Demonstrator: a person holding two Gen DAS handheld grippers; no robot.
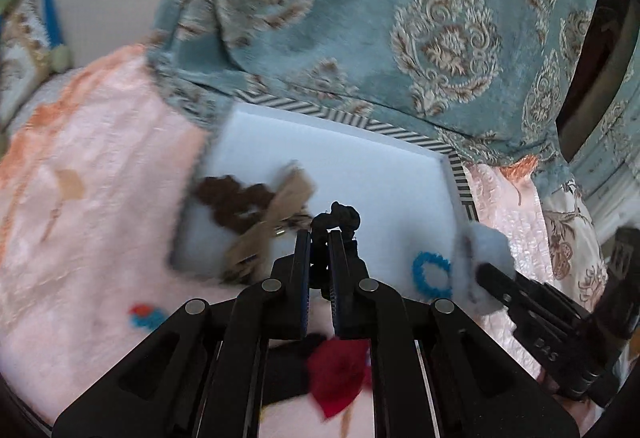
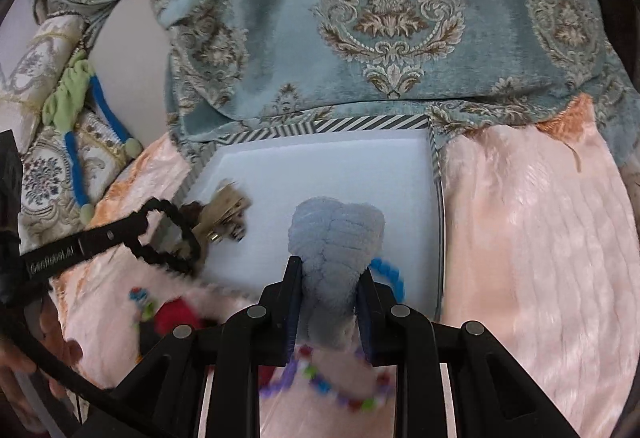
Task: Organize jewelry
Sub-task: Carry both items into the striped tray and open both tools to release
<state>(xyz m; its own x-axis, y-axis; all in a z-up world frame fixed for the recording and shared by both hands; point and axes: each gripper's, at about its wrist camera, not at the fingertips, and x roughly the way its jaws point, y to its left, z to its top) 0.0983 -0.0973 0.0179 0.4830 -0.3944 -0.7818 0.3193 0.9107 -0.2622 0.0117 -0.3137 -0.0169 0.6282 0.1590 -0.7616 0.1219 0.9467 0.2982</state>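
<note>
The left tool [image 1: 320,238] was pressed together on a black crinkled hair tie [image 1: 336,218], a thin wavy loop held over the white tray [image 2: 320,166]. The right tool [image 2: 330,270] pinched a fluffy grey-blue scrunchie [image 2: 336,230] above the tray's near edge. Inside the smooth, stripe-rimmed tray lay one brown scrunchie [image 1: 232,200], one tan clip [image 1: 276,214] and one blue coil tie [image 1: 432,274]. On the plush pink blanket [image 2: 540,238] nearby lay a red fabric piece [image 1: 340,370] and a multicoloured bead bracelet [image 2: 332,394].

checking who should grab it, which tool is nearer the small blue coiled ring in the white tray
Right. The right tool with its fluffy grey-blue scrunchie sits just beside the blue coiled ring; the left tool is farther left.
</note>
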